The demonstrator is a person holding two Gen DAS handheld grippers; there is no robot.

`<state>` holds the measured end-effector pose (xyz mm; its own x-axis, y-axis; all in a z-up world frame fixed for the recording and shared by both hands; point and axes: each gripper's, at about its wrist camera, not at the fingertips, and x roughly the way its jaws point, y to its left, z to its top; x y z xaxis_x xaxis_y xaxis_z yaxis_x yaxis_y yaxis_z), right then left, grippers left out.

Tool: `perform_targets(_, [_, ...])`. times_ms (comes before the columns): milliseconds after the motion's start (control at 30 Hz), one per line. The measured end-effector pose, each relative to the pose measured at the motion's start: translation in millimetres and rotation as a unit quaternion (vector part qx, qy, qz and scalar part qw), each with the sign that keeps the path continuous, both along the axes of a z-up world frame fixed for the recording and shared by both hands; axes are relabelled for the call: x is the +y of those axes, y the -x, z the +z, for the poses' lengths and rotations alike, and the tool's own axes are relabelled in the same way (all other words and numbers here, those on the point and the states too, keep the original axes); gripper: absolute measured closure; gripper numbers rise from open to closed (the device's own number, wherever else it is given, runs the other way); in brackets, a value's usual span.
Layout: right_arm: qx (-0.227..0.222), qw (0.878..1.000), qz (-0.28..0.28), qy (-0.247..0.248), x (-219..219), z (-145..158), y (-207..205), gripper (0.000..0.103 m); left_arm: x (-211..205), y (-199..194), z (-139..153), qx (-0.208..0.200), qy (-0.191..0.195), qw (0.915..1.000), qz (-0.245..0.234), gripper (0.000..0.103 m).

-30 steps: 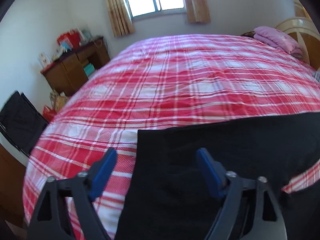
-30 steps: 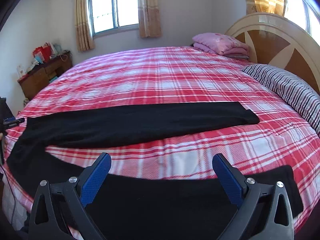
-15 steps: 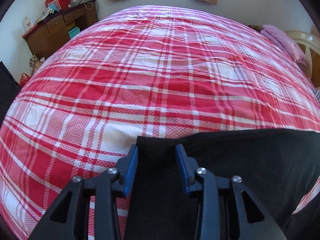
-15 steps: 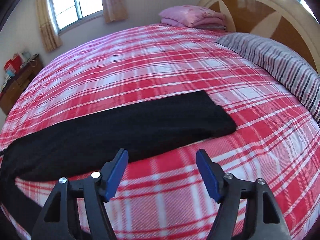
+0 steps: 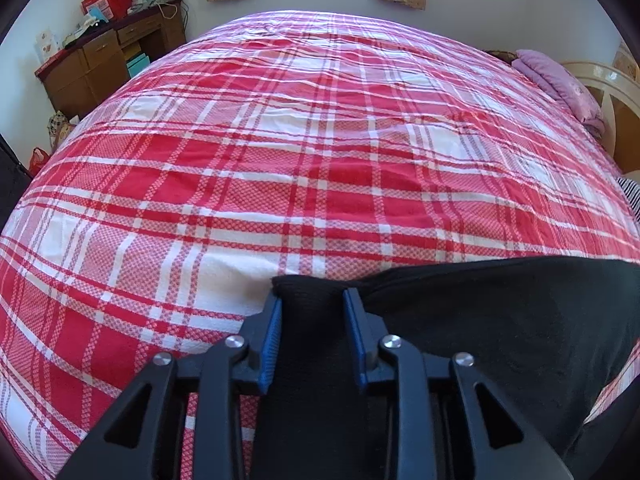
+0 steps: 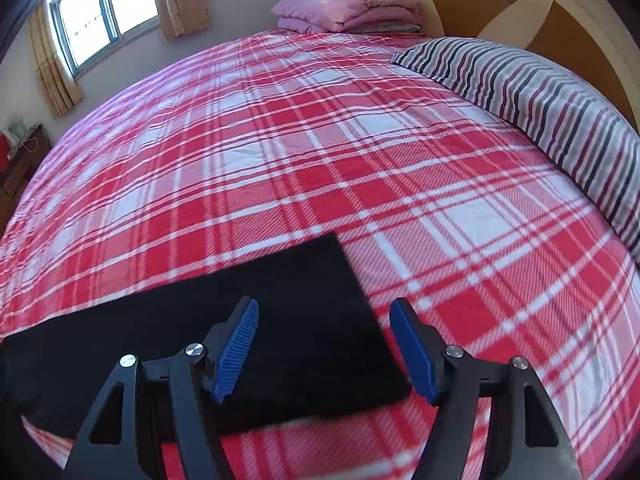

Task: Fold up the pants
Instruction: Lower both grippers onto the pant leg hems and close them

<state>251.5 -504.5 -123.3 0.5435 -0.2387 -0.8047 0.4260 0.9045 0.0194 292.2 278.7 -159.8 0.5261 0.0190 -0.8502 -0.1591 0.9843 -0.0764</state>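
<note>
Black pants lie spread on a bed under a red-and-white plaid cover; one corner is bunched at 6 o'clock in the left wrist view, with the cloth running off toward 4 o'clock.

Left gripper: jaws drawn in on that corner, a thick wad of black fabric pinched between the blue pads. The wad is seen to fill the gap, so the hold is judged firm.

Right gripper: jaws wide apart, nothing held. It is poised over the leg end, whose hem edge runs from 12 to 5 o'clock between the pads; the right pad stands over bare bedcover.

Step judged in hand: the leg end is to be gripped so both ends can be lifted together.

- The hem corner should be taken with both layers caught, not the top one alone.
- The pads should be lowered flat, so bedcover is not pinched too.
- Any lift should be matched on both sides to keep the leg taut and unwrinkled.

A striped pillow at 2 o'clock lies well apart.
</note>
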Motion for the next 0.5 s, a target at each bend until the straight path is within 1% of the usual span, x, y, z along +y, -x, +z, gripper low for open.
perform_targets(167, [0.012,1.0,0.0,-0.005,-22,-8,-27,0.033,2,-4,-1,0.005,0.008,0.9999,0.004,0.072])
perform_targets(267, [0.013,0.999,0.011,-0.034,-29,-15,-40,0.033,1,-7,-1,0.007,0.006,1.0,0.0,0.072])
perform_targets(333, [0.02,0.998,0.024,-0.047,-27,-22,-44,0.038,0,-7,-2,0.007,0.001,1.0,-0.003,0.072])
perform_targets(367, [0.022,0.998,0.029,-0.045,-24,-24,-45,0.042,-1,-7,-2,0.007,-0.002,1.0,-0.004,0.072])
perform_targets(433, [0.024,0.998,0.045,-0.03,-16,-25,-45,0.057,-3,-7,-2,0.005,-0.008,0.9999,-0.006,0.073])
perform_targets(467, [0.025,0.998,0.051,-0.026,-14,-25,-45,0.067,-4,-6,-2,0.003,-0.012,0.9999,-0.009,0.074])
perform_targets(500, [0.024,0.998,0.05,-0.023,-14,-24,-45,0.08,-5,-6,-1,0.001,-0.014,0.9998,-0.013,0.078])
